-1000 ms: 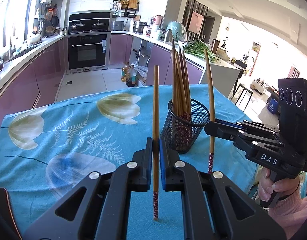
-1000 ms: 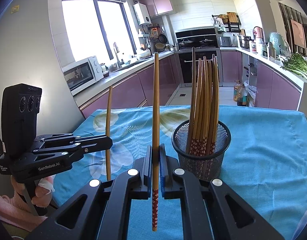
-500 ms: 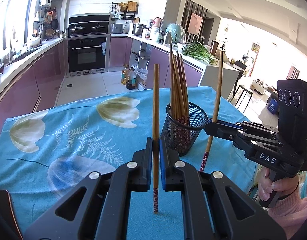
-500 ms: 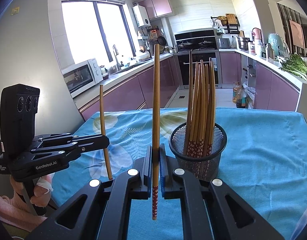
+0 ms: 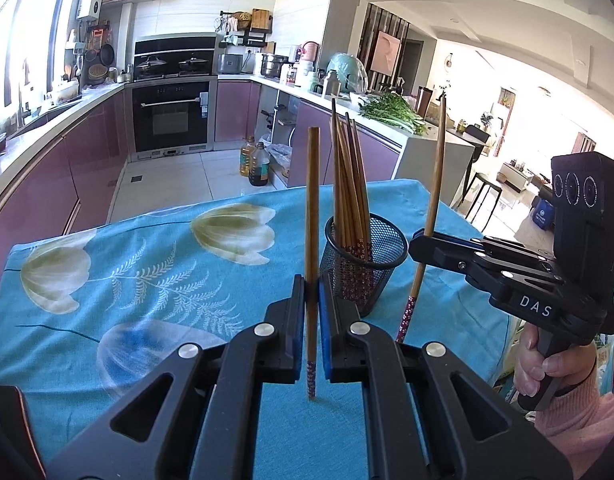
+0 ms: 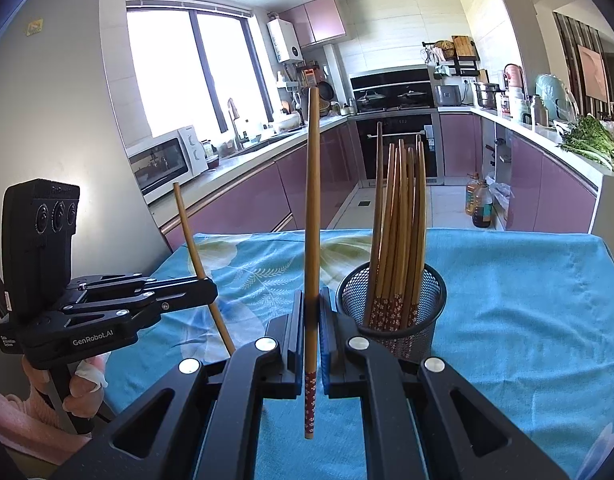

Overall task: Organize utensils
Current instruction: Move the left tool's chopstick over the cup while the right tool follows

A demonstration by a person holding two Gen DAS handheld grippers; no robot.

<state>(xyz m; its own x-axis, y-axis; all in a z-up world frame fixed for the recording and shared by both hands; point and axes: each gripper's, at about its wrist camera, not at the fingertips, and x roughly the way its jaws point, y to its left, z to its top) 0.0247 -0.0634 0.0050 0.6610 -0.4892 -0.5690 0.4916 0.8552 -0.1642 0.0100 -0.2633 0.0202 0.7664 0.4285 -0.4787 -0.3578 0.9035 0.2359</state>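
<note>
A black mesh cup [image 5: 365, 264] stands on the blue flowered tablecloth [image 5: 147, 280] and holds several wooden chopsticks [image 5: 347, 184]. It also shows in the right wrist view [image 6: 391, 312]. My left gripper [image 5: 311, 308] is shut on one upright chopstick [image 5: 313, 208], just left of the cup. My right gripper [image 6: 311, 320] is shut on another chopstick [image 6: 311, 208], patterned end down. In the left wrist view the right gripper [image 5: 423, 238] holds its chopstick [image 5: 433, 200] tilted, right of the cup. In the right wrist view the left gripper [image 6: 205, 292] holds its chopstick [image 6: 193, 240] tilted.
The table's right edge [image 5: 467, 220] drops off just beyond the cup. Purple kitchen cabinets [image 5: 67, 176], an oven [image 5: 171, 120] and oil bottles on the floor [image 5: 255, 160] lie behind. Greens lie on the counter [image 5: 391, 112].
Both grippers have risen a little and pulled back from the cup. Each held chopstick now tilts more as seen from the other gripper's view. Both grips are unchanged.
</note>
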